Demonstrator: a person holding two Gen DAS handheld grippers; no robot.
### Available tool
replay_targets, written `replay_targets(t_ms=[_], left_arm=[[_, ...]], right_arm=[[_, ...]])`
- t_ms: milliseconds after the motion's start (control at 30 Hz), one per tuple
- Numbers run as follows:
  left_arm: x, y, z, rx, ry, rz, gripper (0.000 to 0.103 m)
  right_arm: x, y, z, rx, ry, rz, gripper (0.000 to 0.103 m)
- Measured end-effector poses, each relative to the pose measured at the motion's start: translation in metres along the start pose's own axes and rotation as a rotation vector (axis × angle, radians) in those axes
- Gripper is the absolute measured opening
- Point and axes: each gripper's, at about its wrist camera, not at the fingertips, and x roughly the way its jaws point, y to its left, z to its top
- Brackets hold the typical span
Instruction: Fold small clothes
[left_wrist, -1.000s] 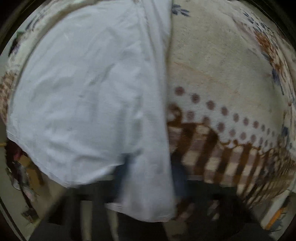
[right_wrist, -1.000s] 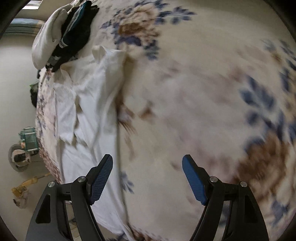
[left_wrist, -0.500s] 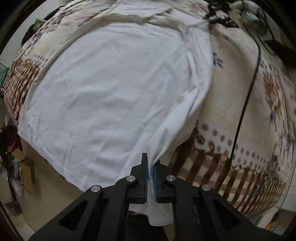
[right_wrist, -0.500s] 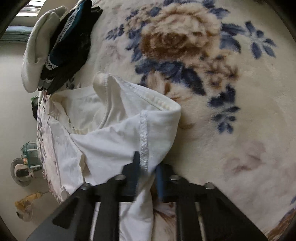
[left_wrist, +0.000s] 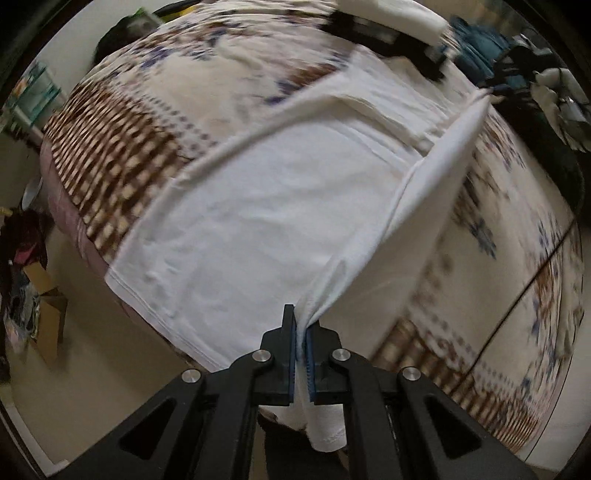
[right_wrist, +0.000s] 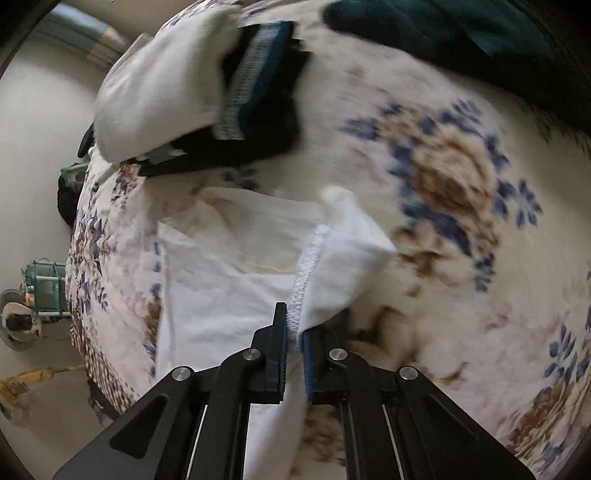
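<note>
A white T-shirt (left_wrist: 266, 206) lies spread on a floral blanket (left_wrist: 155, 74) on a bed. My left gripper (left_wrist: 301, 332) is shut on the shirt's hem corner and lifts its right edge off the bed in a taut fold. In the right wrist view the same shirt (right_wrist: 229, 295) lies below, and my right gripper (right_wrist: 294, 332) is shut on a sleeve by its stitched hem, raised above the blanket (right_wrist: 461, 258).
A stack of folded clothes (right_wrist: 207, 92), white and black with a blue band, sits at the far end of the bed. Dark clothes (left_wrist: 535, 74) lie at the far right. A black cable (left_wrist: 524, 291) crosses the blanket. Floor clutter (left_wrist: 33, 280) lies left of the bed.
Both grippers have closed on the shirt, the left on the hem corner and the right on the sleeve, and lifted it. The shirt's right edge now rises over the body.
</note>
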Motion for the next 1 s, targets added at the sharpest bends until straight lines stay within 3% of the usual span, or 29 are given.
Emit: replay_targets(t_ms=[133,333,567,600,667,700,733,767,867,1000], left_arm=[[0.015,0.04,0.024,-0.045,0.001,0.001,0.002],[0.048,0.097,0.051,-0.115,0.013,0.016,0.002],[0.095,0.15,0.062,-0.176,0.109,-0.041,0.008],[0.096,0.16,0.063,-0.207,0.121,-0.089,0.009],[0.092,0.183,0.061,-0.284,0.121,-0.171,0.011],[0.088,0.194,0.06,-0.316,0.117,-0.184,0.017],[0.082,0.206,0.057,-0.348,0.11,-0.172,0.024],[0.077,0.217,0.054,-0.378,0.1,-0.166,0.029],[0.06,0.253,0.045,-0.456,0.08,-0.115,0.028],[0.049,0.274,0.035,-0.507,0.084,-0.135,0.028]], right_arm=[[0.022,0.061,0.011,-0.036,0.002,-0.039,0.006],[0.092,0.155,0.032,-0.102,0.011,-0.138,0.006],[0.157,0.2,0.038,-0.133,0.064,-0.239,0.007],[0.161,0.2,0.037,-0.13,0.075,-0.24,0.012],[0.162,0.2,0.033,-0.113,0.117,-0.186,0.036],[0.159,0.2,0.03,-0.113,0.125,-0.172,0.054],[0.152,0.201,0.025,-0.125,0.124,-0.162,0.062],[0.144,0.202,0.019,-0.141,0.115,-0.147,0.062],[0.118,0.202,-0.003,-0.179,0.099,-0.107,0.062],[0.083,0.187,-0.055,-0.201,0.122,-0.056,0.062]])
